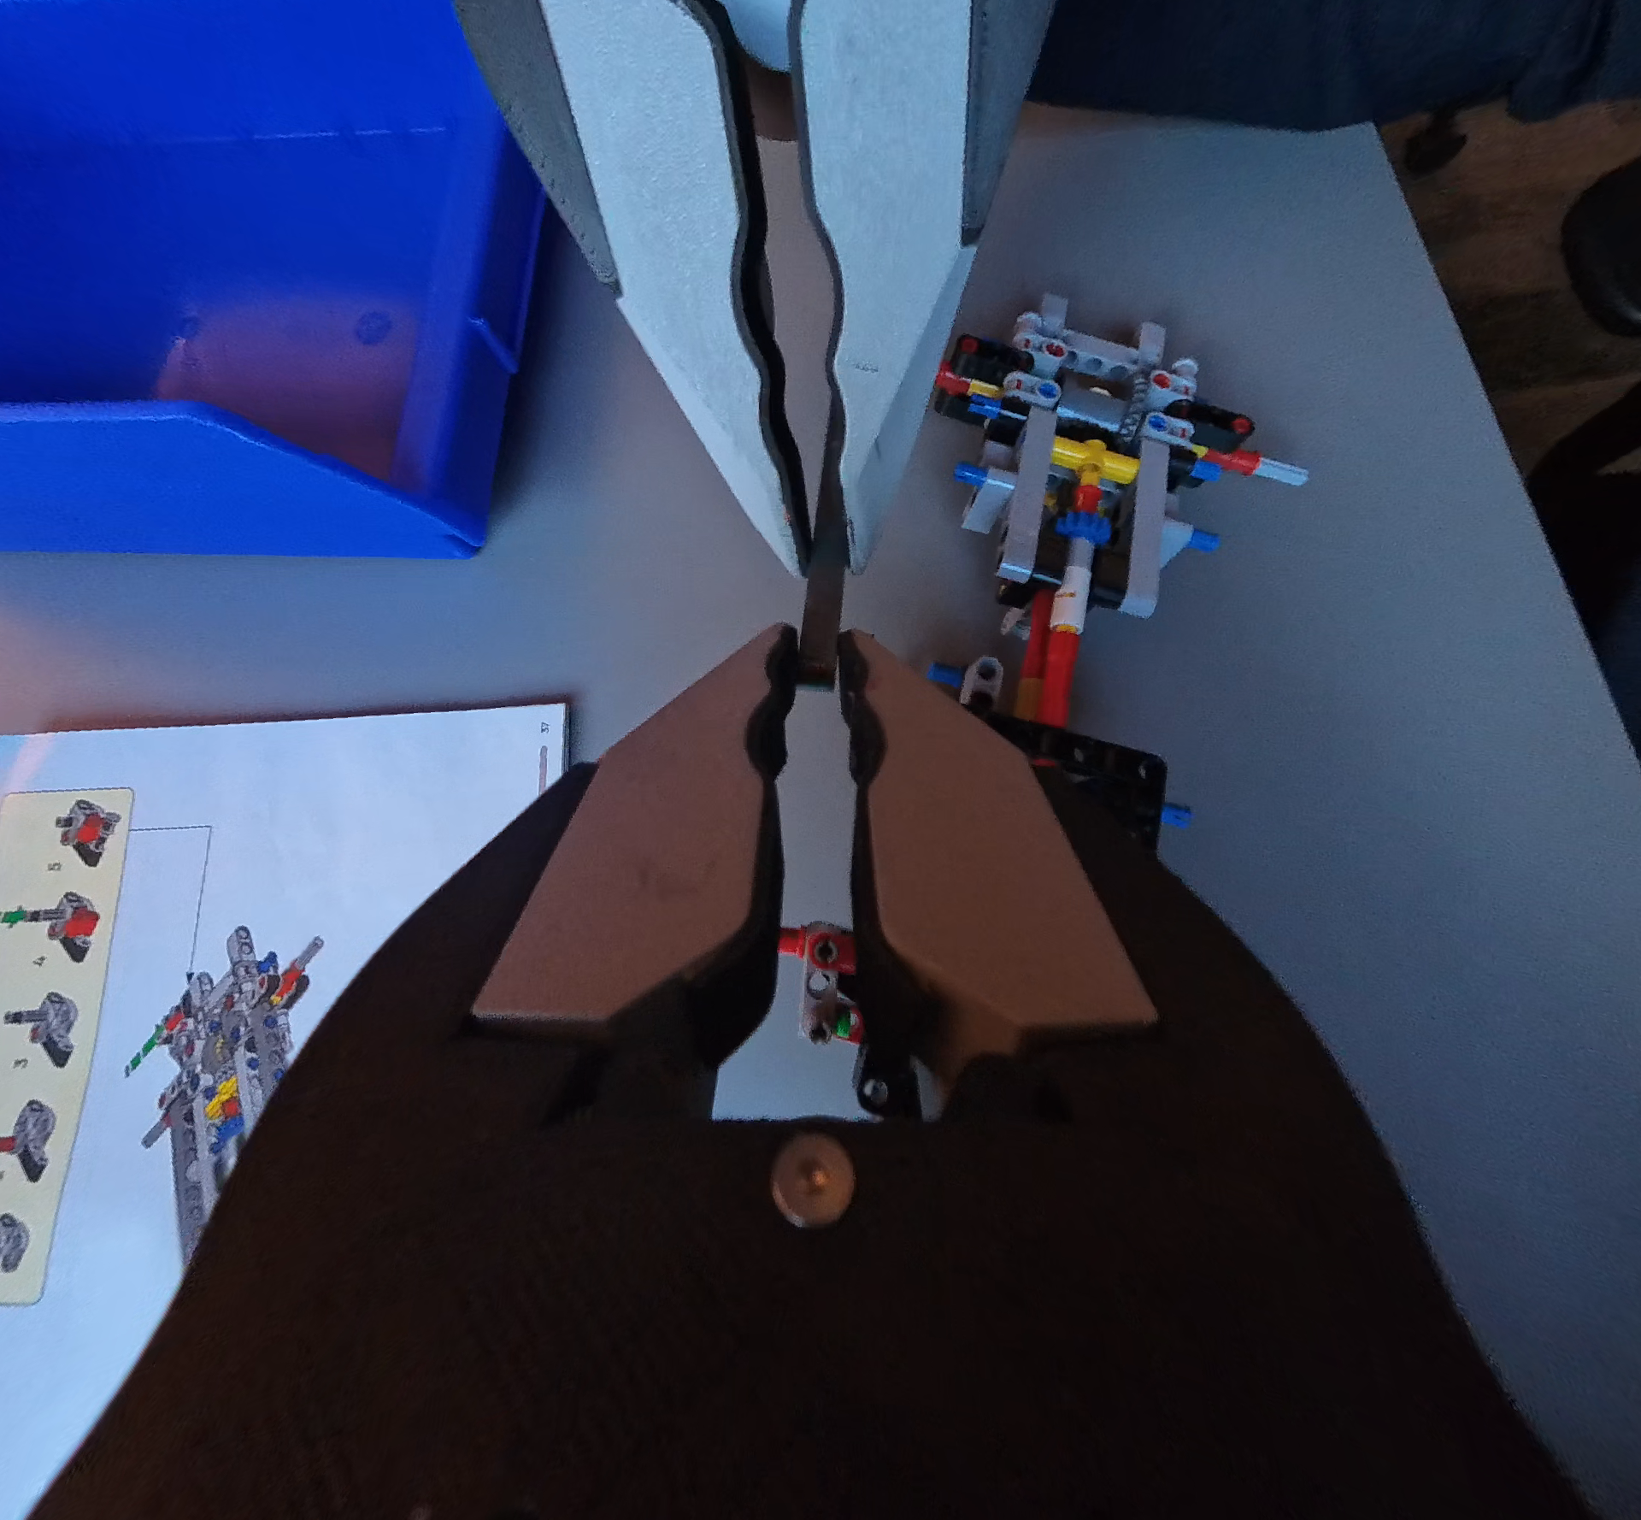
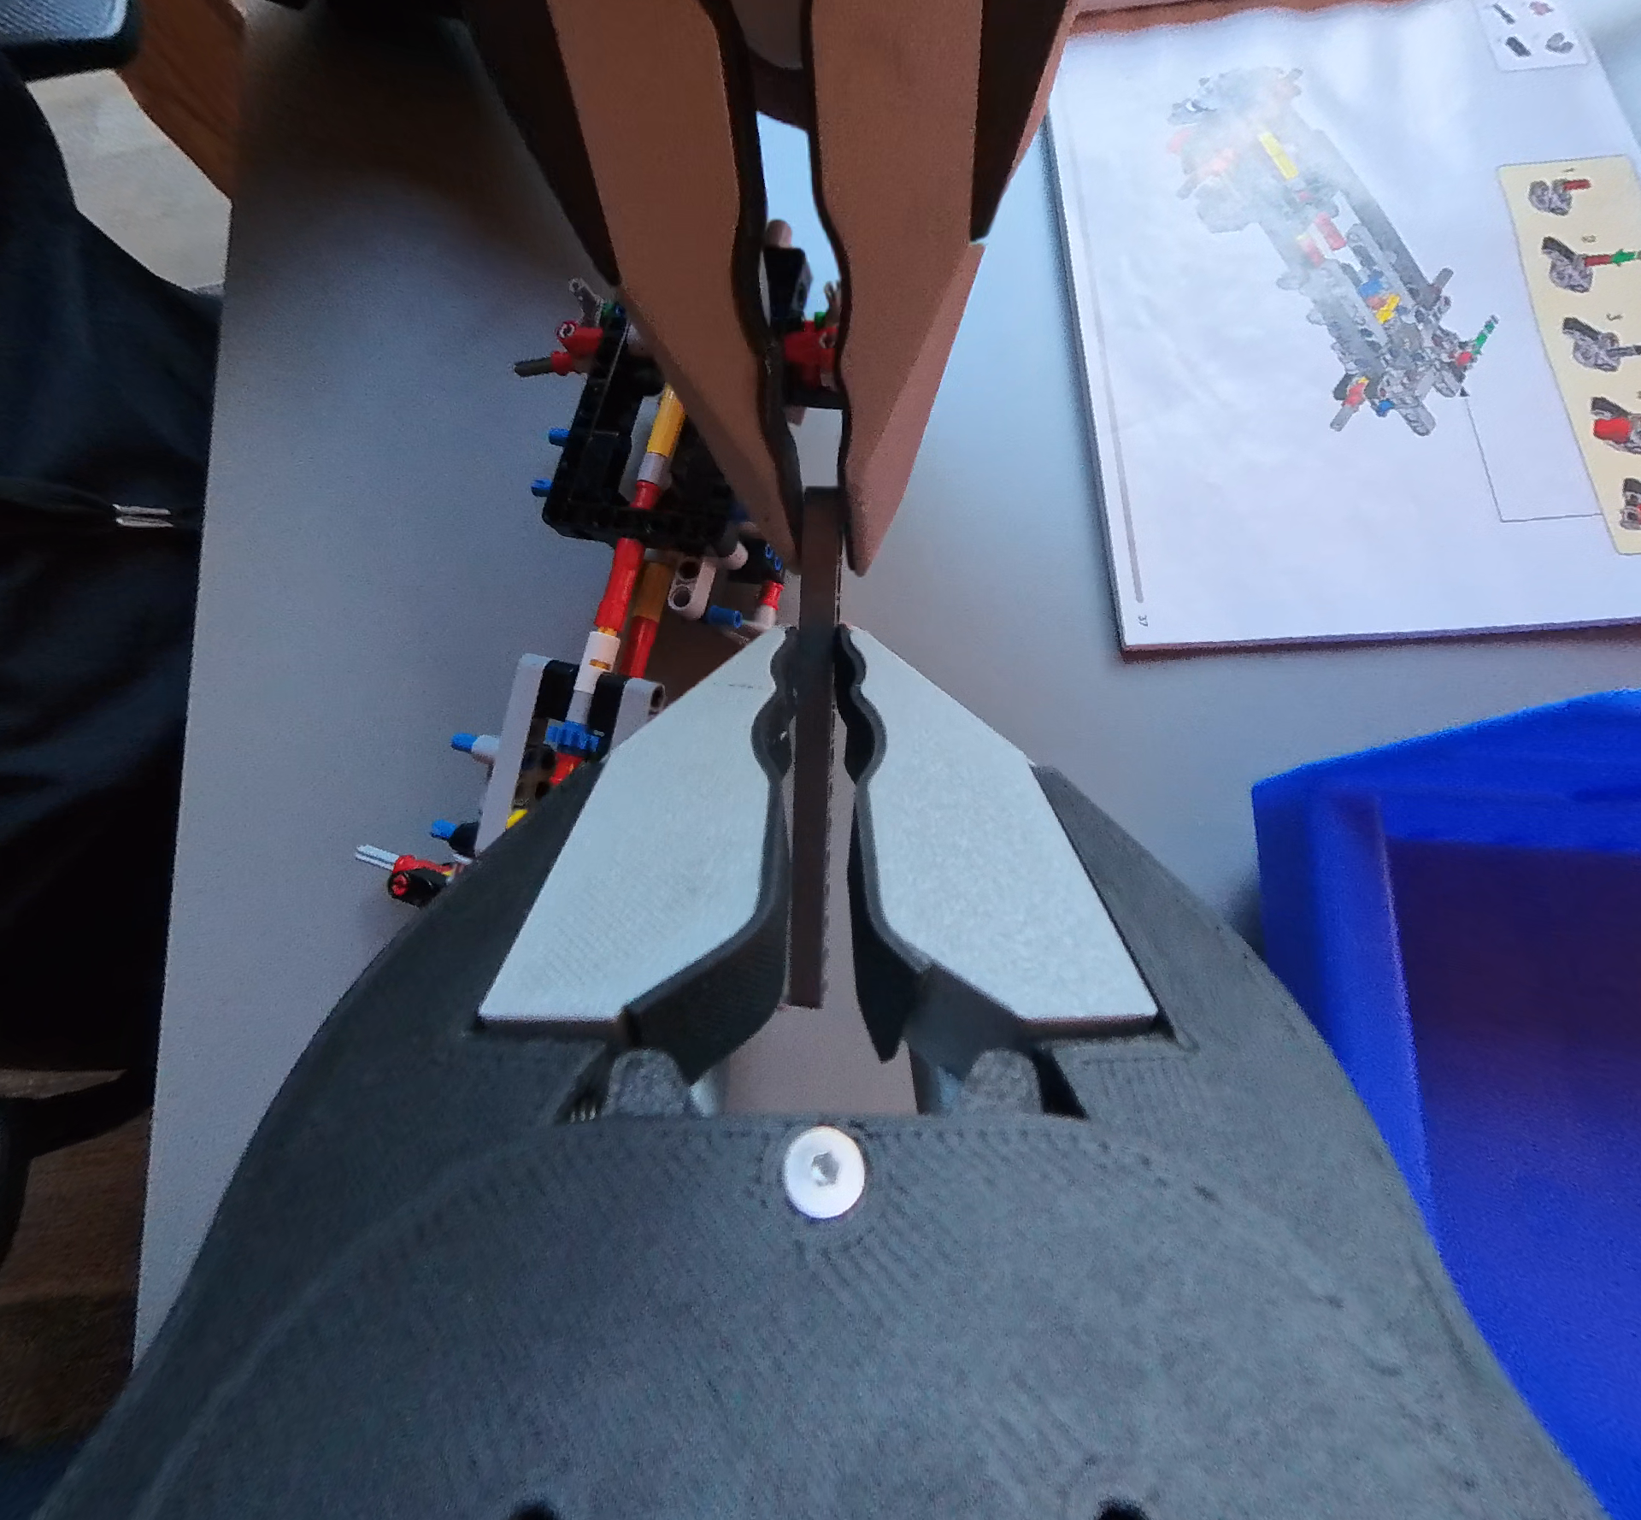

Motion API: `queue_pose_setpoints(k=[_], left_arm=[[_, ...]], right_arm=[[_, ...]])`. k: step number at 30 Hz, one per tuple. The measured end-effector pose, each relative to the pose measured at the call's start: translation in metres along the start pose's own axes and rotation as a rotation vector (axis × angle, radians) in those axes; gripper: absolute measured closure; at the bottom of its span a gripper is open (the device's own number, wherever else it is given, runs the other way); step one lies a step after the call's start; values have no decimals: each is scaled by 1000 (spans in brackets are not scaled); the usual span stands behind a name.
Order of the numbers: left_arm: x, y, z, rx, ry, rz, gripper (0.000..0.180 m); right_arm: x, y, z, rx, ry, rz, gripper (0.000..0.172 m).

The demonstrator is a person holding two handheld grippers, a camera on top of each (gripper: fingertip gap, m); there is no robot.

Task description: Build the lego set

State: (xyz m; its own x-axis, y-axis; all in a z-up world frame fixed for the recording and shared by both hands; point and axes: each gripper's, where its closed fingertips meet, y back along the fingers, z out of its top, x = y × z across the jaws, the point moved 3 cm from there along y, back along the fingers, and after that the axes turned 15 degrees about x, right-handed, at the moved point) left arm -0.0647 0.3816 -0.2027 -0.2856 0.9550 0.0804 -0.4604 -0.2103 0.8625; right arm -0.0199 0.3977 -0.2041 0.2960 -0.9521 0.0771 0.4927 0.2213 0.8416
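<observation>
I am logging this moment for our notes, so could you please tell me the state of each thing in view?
Left gripper: shut on one end of the dark strip.
Right gripper: shut on the strip's other end.
Brick model: partly built, lying on the table.
Instruction booklet: open.
Blue bin: nothing visible inside.

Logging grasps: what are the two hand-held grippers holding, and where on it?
Both grip one thin dark strip: right hand-held gripper along most of it, left hand-held gripper on the far end.

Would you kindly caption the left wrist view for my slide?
Two claws, left and right, grip one dark strip tip to tip above a grey table, beside a brick model.
</observation>
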Motion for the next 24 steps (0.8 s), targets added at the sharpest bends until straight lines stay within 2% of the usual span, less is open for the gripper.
queue_pose_setpoints(k=[5, 7, 9, 11, 14, 16, 24], left_arm=[[0, 2, 0, -5, -24, 20, 174], [3, 6, -4, -11, -16, 24, 174], [6, 11, -7, -36, 2, -8, 174], [7, 15, -8, -85, 16, -66, 174], [6, 16, -8, -125, 11, -136, 174], [9, 13, -10, -119, 13, -138, 174], [6, 10, -6, -97, -115, -138, 174]], right_arm=[[0, 1, -1, -13, -1, -21, 167], [-4, 7, -10, 12, -21, -42, 159], [-8, 16, -19, 13, -28, -77, 154], [-4, 23, -30, 8, -34, -42, 151], [0, 25, -47, 21, -40, -28, 156], [2, 23, -53, 26, -41, -25, 166], [18, 21, -60, 16, -16, -21, 166]])
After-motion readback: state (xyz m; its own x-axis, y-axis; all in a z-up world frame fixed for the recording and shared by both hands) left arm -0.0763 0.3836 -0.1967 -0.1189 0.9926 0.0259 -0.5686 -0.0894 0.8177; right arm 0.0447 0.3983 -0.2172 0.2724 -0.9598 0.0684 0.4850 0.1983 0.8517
